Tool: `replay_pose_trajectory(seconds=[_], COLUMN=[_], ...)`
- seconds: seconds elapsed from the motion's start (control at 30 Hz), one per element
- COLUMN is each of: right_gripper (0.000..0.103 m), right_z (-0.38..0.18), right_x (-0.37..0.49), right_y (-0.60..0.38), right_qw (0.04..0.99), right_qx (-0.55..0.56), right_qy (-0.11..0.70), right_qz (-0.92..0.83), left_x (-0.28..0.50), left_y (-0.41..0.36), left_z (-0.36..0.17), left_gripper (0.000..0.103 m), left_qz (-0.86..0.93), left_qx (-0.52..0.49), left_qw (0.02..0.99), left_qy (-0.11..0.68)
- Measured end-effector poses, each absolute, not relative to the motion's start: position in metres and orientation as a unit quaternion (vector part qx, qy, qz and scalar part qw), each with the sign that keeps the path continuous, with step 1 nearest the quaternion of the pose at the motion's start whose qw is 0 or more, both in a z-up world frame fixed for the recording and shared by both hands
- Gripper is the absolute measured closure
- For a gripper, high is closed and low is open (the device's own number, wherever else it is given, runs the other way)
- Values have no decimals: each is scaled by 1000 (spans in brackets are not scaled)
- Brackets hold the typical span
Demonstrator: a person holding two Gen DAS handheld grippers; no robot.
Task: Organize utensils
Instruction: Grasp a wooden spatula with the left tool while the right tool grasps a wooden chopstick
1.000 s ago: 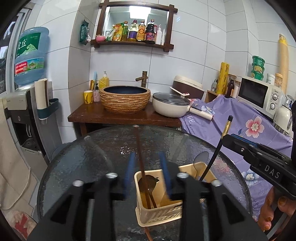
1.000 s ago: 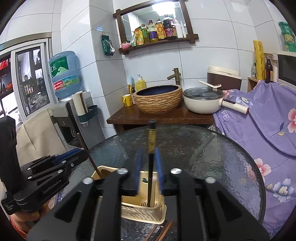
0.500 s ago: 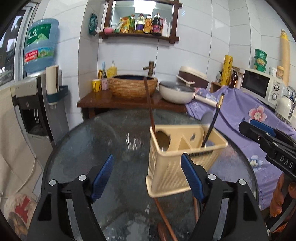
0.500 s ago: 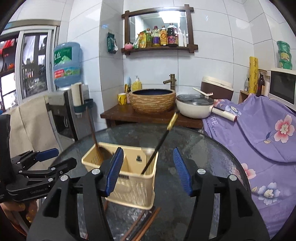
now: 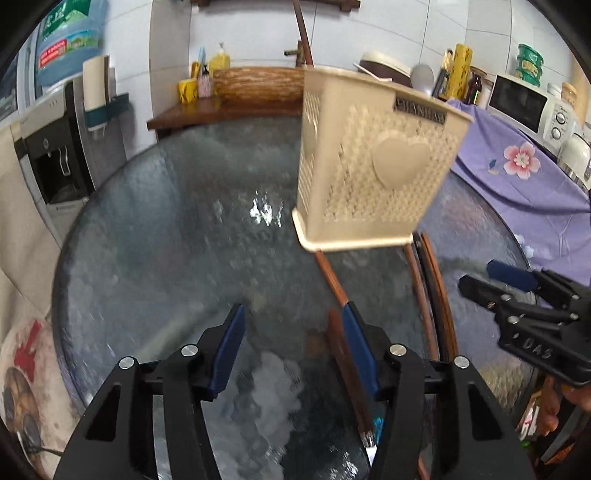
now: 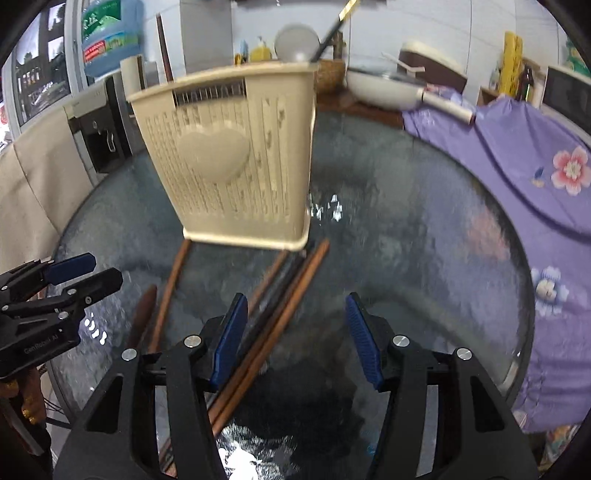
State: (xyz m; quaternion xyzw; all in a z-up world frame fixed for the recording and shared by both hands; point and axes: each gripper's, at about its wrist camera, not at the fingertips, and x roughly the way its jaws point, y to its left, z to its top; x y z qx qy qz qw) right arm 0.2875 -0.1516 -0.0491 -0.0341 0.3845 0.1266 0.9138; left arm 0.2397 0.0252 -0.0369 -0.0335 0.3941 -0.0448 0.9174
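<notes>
A cream plastic utensil caddy (image 5: pixel 373 162) stands on the round glass table (image 5: pixel 166 229); it also shows in the right wrist view (image 6: pixel 236 162). A brown stick (image 5: pixel 303 33), a metal spoon (image 6: pixel 297 44) and a black gold-tipped handle (image 6: pixel 334 26) stand in it. Brown chopsticks and a wooden spoon (image 5: pixel 347 362) lie on the glass in front of the caddy, as do chopsticks (image 6: pixel 280 302) in the right wrist view. My left gripper (image 5: pixel 293 350) is open and empty, low over the table. My right gripper (image 6: pixel 295 339) is open and empty above the chopsticks.
A wooden side table with a woven basin (image 5: pixel 255 86) and a white pan (image 6: pixel 384 92) stands behind the glass table. A purple flowered cloth (image 6: pixel 517 155) covers the counter at right, with a microwave (image 5: pixel 524 99). A water dispenser (image 5: pixel 55 122) stands at left.
Both grippers opened, let go of the utensils now standing in the caddy, and dropped back and down toward the table's near side. The caddy now looms higher in both views.
</notes>
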Motion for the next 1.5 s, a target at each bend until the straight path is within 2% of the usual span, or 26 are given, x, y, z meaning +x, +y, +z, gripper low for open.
replay_pose_trajectory(seconds=[0.23, 0.67, 0.9, 1.07, 1.4, 1.5], right_gripper=[58, 59, 70, 72, 72, 72], right_z=[-74, -75, -75, -74, -76, -76], right_x=[280, 279, 294, 308, 329, 337], right_y=[-151, -166, -175, -171, -156, -154], right_qw=[899, 892, 889, 888, 890, 890], right_qx=[-20, -18, 2, 1, -26, -31], right_qy=[420, 438, 445, 447, 443, 443], right_qz=[123, 112, 108, 106, 106, 105], left_x=[233, 224, 224, 225, 227, 235], left_y=[18, 8, -3, -10, -14, -15], left_z=[-53, -55, -56, -60, -60, -60], left_gripper=[54, 55, 57, 63, 67, 72], left_qz=[-52, -57, -63, -63, -59, -60], left_qx=[-35, -31, -23, -13, 3, 3], left_qw=[909, 908, 906, 902, 902, 901], left_qy=[412, 415, 418, 427, 428, 430])
